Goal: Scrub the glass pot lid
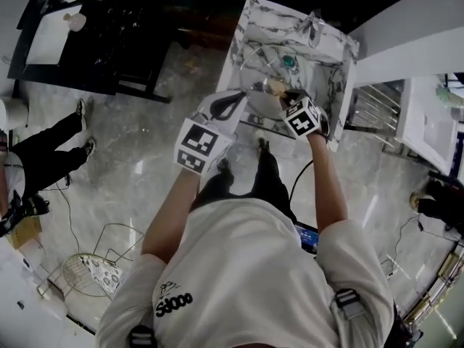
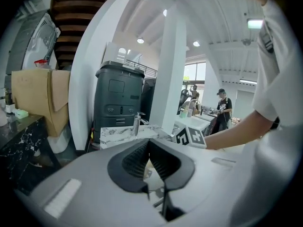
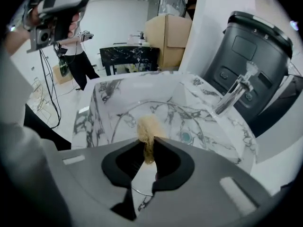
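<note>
Left gripper is pinched tight on the rim of the round clear glass pot lid. Right gripper squeezes a tan fibrous scrub pad against the glass just ahead of its jaws, with the white marble sink beyond.

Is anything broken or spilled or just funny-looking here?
Nothing looks broken or spilled. The left gripper holds the glass lid over the marble sink, and the right gripper grips a tan scrubber. One odd bit: a wire basket sits on the floor.
</note>
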The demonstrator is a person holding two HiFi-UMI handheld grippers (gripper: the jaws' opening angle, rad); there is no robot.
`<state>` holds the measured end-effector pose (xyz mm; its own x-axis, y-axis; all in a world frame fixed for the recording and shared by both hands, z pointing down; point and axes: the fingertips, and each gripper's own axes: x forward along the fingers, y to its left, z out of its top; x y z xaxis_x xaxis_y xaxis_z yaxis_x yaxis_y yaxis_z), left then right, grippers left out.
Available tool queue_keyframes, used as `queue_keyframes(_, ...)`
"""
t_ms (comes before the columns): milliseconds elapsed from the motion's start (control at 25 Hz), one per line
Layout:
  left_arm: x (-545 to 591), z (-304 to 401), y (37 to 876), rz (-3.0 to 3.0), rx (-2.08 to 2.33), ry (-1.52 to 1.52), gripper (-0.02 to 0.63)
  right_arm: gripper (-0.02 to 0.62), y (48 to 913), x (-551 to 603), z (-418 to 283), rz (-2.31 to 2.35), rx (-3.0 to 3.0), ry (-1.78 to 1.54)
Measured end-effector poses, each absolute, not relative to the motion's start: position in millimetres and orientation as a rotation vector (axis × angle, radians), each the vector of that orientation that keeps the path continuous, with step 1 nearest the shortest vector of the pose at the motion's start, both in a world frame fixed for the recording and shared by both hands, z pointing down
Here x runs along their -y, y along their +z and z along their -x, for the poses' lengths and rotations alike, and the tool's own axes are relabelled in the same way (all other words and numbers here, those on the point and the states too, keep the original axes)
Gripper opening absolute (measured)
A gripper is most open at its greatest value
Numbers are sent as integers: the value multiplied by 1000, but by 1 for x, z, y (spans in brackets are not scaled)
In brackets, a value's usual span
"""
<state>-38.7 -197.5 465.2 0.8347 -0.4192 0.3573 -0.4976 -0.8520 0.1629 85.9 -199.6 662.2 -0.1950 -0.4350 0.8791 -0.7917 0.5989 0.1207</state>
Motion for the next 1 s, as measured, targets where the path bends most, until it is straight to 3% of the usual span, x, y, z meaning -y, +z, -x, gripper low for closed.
queue_keyframes(480,188,60,409,-2950,633,379,11,46,518,182,-73,-1328,1902,284)
queue_keyframes(1000,188,46,290,-3159,654,80,11,46,319,132,-84,-1720,2097,63)
